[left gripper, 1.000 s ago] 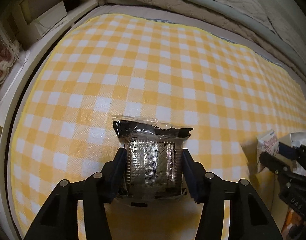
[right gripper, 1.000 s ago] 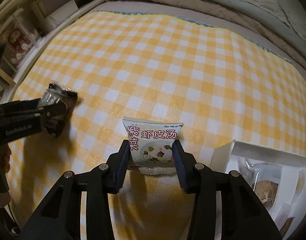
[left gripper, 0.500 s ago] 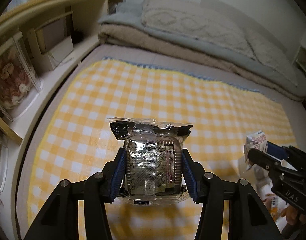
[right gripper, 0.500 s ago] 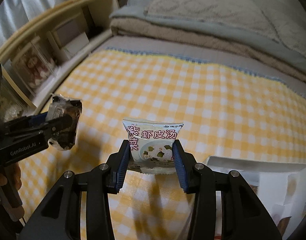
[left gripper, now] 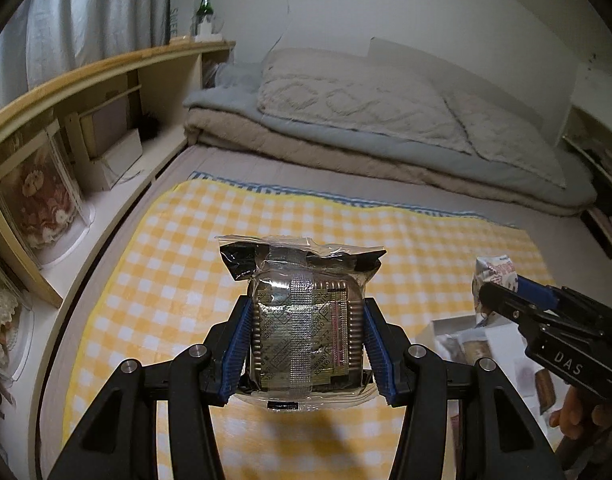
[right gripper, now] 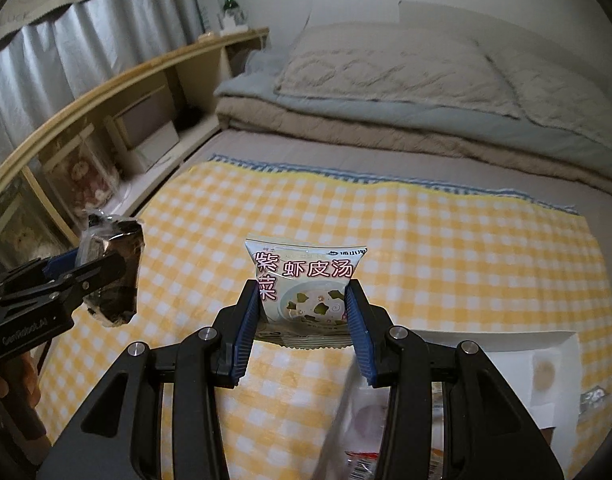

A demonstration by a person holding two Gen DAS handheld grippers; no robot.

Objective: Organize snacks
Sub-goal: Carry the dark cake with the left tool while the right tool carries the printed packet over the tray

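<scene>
My left gripper (left gripper: 306, 344) is clamped on a clear-wrapped dark biscuit pack (left gripper: 303, 320), its blue pads pressing both sides, and I hold it in the air above the yellow checked cloth (left gripper: 177, 280) spread on the bed. My right gripper (right gripper: 303, 320) is clenched the same way on a pale soup sachet (right gripper: 306, 284) printed with pink characters and a bowl picture, also held clear of the cloth. From the right wrist view the biscuit pack hangs off to the left, well apart from the sachet. Below and to the right of the sachet sits an open white box (right gripper: 546, 356) on the cloth, with other wrapped snacks inside it. Folded bedding (left gripper: 366, 128) lies beyond the cloth, and a wooden shelf (left gripper: 105, 76) runs along the left side.
</scene>
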